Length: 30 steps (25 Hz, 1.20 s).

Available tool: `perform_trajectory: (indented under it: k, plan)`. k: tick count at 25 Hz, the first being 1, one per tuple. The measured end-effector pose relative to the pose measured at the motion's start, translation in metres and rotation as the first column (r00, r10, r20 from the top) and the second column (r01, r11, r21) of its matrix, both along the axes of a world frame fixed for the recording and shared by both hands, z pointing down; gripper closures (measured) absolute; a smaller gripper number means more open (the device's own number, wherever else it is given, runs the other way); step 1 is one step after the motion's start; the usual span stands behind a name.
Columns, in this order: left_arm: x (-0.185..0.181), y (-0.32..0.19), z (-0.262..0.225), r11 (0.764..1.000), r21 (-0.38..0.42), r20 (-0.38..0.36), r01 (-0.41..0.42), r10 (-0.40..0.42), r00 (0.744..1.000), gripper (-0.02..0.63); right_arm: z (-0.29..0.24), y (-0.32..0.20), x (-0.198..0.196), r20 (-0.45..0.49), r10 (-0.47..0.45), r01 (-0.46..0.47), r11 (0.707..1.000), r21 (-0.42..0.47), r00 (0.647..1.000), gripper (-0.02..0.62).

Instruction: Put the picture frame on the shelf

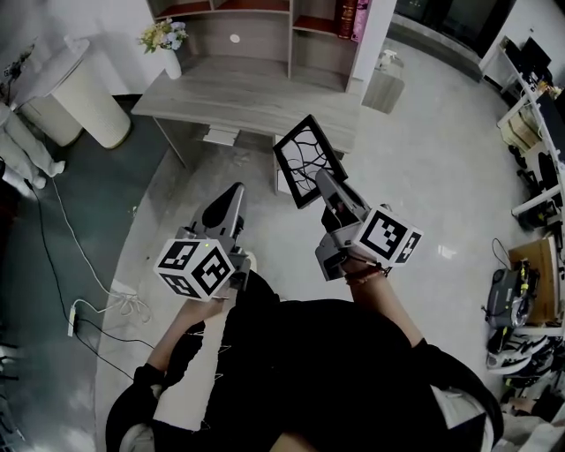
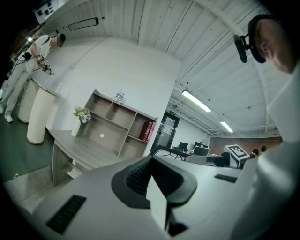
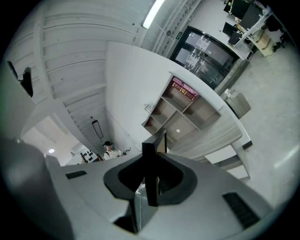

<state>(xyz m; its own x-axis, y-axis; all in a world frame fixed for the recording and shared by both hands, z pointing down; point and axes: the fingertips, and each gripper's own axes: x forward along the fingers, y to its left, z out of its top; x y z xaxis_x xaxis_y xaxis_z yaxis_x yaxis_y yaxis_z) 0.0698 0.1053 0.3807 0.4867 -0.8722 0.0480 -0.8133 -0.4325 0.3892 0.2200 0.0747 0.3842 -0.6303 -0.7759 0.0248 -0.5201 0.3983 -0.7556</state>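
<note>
Right claw (image 1: 327, 184) pinching black picture frame (image 1: 305, 159), left claw (image 1: 235, 192) pressed together, grey bench (image 1: 256, 93) and shelf (image 1: 256, 40) ahead on pale floor (image 1: 424, 168), ceiling lights (image 2: 194, 101) showing only in gripper views

Shelf (image 1: 265, 31) on desk (image 1: 256, 93) rear edge. Flower vase (image 1: 169, 48) at desk left rear corner. Books (image 1: 351, 18) in shelf right compartment. Picture frame (image 1: 305, 159) before desk front edge, in right gripper (image 1: 325, 181) jaws.

Pale glossy floor (image 1: 424, 159); grey wooden desk (image 1: 256, 93) by white wall (image 2: 131, 79); ceiling strip lights (image 2: 199, 101)
</note>
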Motion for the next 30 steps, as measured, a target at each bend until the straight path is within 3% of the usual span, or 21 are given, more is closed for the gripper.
perform_trajectory:
  k: [14, 21, 30]
  plan:
    - [-0.021, -0.050, 0.008, 0.998, -0.021, -0.023, -0.063, 0.063, 0.998, 0.594, 0.007, -0.040, -0.019, -0.017, 0.065, -0.066, 0.997, -0.032, 0.998, 0.531]
    - [-0.050, -0.086, 0.006, 0.998, -0.028, -0.037, -0.065, 0.064, 0.997, 0.594, 0.002, -0.074, -0.045, -0.014, 0.074, -0.074, 0.997, -0.036, 0.997, 0.531]
    - [-0.095, -0.145, -0.017, 0.999, 0.032, -0.044, -0.033, 0.035, 0.998, 0.594, -0.019, -0.128, -0.073, -0.028, 0.091, -0.090, 0.996, 0.010, 0.995, 0.531]
